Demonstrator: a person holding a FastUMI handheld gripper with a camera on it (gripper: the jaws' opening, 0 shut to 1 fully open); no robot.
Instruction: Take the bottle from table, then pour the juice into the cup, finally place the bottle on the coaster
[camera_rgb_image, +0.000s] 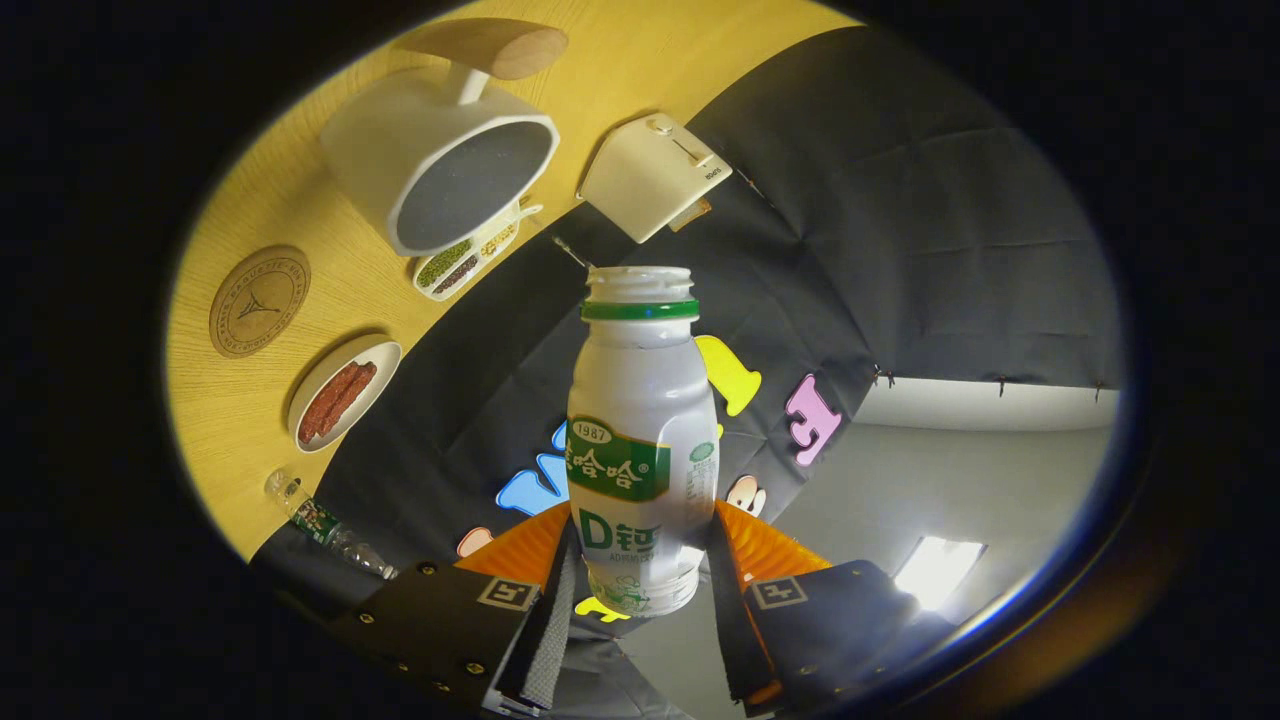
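Claw (640, 575) clamping bottle (640, 440) — open neck away, lengthwise between fingers

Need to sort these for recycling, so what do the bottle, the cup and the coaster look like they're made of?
Bottle, held between the gripper's fingers: milky plastic, slightly glossy, with a printed label and threaded neck. Cup: probably matte white ceramic, thick rim; its handle looks wooden. Coaster: likely cork or wood, brown, with a stamped design.

Uncapped white bottle (640, 440) clamped between fingers; white cup (440, 160) near round coaster (259, 301).
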